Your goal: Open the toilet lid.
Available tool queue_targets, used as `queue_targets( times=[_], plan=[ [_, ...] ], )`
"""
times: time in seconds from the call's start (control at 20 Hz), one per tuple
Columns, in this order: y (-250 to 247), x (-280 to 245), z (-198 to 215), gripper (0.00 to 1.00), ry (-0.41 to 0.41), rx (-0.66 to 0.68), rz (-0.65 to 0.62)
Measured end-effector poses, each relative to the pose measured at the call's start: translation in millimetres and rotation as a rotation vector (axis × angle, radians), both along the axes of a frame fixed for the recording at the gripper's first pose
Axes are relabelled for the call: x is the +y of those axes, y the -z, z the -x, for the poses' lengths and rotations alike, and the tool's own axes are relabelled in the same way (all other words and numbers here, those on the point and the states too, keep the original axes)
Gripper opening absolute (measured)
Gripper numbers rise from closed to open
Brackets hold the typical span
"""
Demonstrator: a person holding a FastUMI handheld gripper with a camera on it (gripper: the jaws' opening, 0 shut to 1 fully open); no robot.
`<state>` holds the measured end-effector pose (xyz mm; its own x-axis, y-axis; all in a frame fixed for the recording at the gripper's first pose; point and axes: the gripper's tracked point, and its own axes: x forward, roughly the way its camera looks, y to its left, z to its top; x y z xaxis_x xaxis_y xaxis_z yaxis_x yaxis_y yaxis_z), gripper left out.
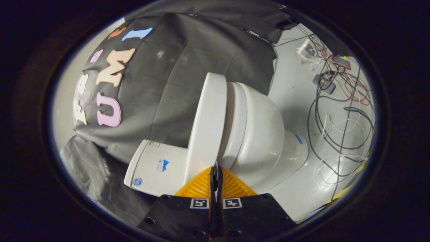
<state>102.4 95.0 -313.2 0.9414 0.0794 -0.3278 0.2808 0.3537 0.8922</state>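
The hand-held gripper (215, 173) is showing its two orange fingers (231, 188) pressed together, with only a thin dark slit between them and nothing caught there. Just ahead of the fingertips the white toilet lid (208, 124) is appearing edge-on, standing a little apart from the seat and bowl (262, 134) on one side. On the lid's other side the white cistern (158, 166) is lying close, a blue sticker on its face. Whether the fingertips are touching the lid's edge is hard to tell, since the view bends strongly there. Behind the toilet a black cloth (201, 50) is hanging as the booth's wall. Beyond the bowl, a tangle of black, white and red cables (339, 111) is sprawling across the pale floor (292, 87), well apart from the fingers.
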Motion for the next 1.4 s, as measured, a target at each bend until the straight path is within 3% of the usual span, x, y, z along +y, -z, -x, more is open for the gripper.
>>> queue_targets(
  times=[0.55,0.95,1.4],
  plan=[
    [-59,10,-5,0.01,-0.015,0.029,0.186],
    [-101,26,-13,0.01,0.016,0.030,0.225],
    [-150,50,-27,0.01,-0.045,0.073,0.404]
  ],
)
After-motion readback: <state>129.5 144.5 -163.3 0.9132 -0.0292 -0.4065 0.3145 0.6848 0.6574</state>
